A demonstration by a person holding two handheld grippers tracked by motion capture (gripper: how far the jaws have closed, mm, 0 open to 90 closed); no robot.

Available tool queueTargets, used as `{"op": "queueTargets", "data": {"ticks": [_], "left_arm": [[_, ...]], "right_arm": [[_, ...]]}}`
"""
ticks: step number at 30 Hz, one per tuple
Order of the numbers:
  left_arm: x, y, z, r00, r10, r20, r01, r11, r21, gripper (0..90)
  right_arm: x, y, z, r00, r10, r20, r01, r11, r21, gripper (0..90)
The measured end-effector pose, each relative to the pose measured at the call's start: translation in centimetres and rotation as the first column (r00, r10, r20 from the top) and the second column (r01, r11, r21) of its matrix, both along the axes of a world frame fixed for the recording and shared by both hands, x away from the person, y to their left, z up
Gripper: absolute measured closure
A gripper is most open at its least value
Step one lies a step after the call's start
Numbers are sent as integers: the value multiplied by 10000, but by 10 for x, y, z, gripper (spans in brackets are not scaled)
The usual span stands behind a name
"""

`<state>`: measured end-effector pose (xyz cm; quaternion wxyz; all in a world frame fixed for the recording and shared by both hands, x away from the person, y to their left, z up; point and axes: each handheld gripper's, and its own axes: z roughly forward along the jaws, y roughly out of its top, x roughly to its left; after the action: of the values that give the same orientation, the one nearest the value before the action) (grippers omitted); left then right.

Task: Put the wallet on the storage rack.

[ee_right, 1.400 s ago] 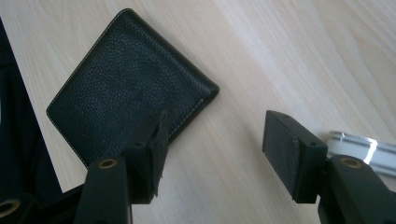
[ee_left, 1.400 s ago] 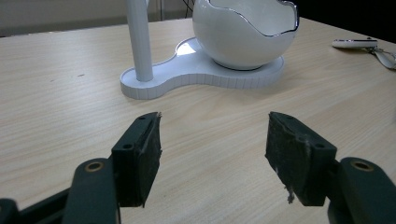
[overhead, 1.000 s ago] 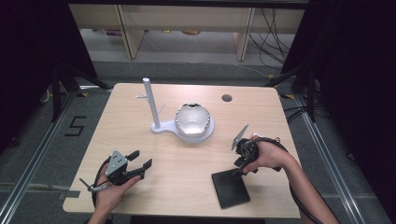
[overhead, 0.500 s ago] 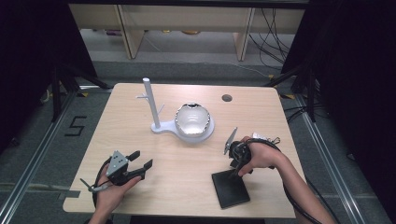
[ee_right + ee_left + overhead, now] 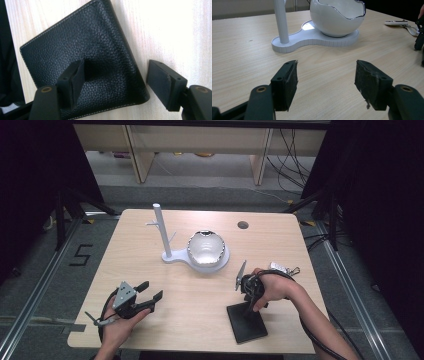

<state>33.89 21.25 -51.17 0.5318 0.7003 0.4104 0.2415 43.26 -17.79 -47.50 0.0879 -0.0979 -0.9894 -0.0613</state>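
Left hand-held gripper (image 5: 150, 293) idles near-left of the wallet (image 5: 247, 322), jaws spread, unchanged. Right hand-held gripper (image 5: 116, 82) has swung down over the wallet (near desk (image 5: 200, 295) edge), jaws parted astride its corner; pickup looks imminent.

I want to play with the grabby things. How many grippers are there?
2. The left gripper hovers open over the near left of the table. The right gripper points down over the black wallet, open around its edge.
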Motion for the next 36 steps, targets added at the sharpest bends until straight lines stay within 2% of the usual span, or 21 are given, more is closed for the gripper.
{"op": "queueTargets", "data": {"ticks": [1, 3, 4, 5, 6, 8, 13, 16, 17, 18, 21, 30, 33, 36], "left_arm": [[0, 0, -1, 10000, -40, 9, 40, 10000, 8, 340], [0, 0, -1, 10000, -41, 2, 41, 10000, 20, 340], [0, 0, -1, 10000, -16, -14, 16, 10000, 46, 340], [0, 0, -1, 10000, -16, -14, 16, 10000, 46, 340], [0, 0, -1, 10000, -11, -15, 11, 10000, 53, 340], [0, 0, -1, 10000, -31, -27, 31, 10000, 81, 340], [-1, -1, -2, 9999, -101, 5, 101, 9999, 3, 340], [-1, 0, -2, 10000, -77, -10, 77, 10000, 17, 340], [-1, 1, -2, 10000, -51, -25, 51, 9999, 100, 340], [-1, 1, -2, 10000, -72, -17, 72, 9999, 103, 340], [-2, 1, -2, 10000, -7, -41, 8, 9998, 179, 340], [-2, 2, -2, 10000, 23, -47, -22, 9998, 197, 340], [-2, 2, -2, 10000, 25, -40, -25, 9998, 179, 339], [-2, 3, -1, 10000, 56, -47, -56, 9999, 150, 339]], "right_arm": [[-2, 1, 1, 9997, 242, -33, -242, 9997, -60, 388], [-3, 1, 1, 9996, 269, 83, -268, 9996, -85, 402], [-1, 2, -1, 9950, 988, 153, -991, 9949, 171, 444], [-1, 2, -1, 9950, 988, 153, -991, 9949, 171, 444], [-3, 2, 1, 9965, 829, 133, -828, 9966, -24, 460], [-1, 4, 0, 9930, 1170, 164, -1171, 9931, 66, 510], [4, 12, 2, 9920, 1234, -261, -1247, 9904, -596, 617], [6, 15, 4, 9916, 1273, -220, -1286, 9887, -771, 674], [6, 15, 4, 9916, 1274, -211, -1286, 9888, -753, 679], [8, 13, 3, 9881, 1532, -147, -1538, 9865, -557, 701], [7, 12, 6, 9923, 1226, -167, -1234, 9905, -615, 749], [6, 6, 11, 9905, 1368, 126, -1362, 9900, -363, 806], [3, 4, 15, 9934, 1137, 139, -1129, 9925, -458, 810], [-3, 0, 27, 9895, 1296, 634, -1288, 9915, -169, 812]]}}
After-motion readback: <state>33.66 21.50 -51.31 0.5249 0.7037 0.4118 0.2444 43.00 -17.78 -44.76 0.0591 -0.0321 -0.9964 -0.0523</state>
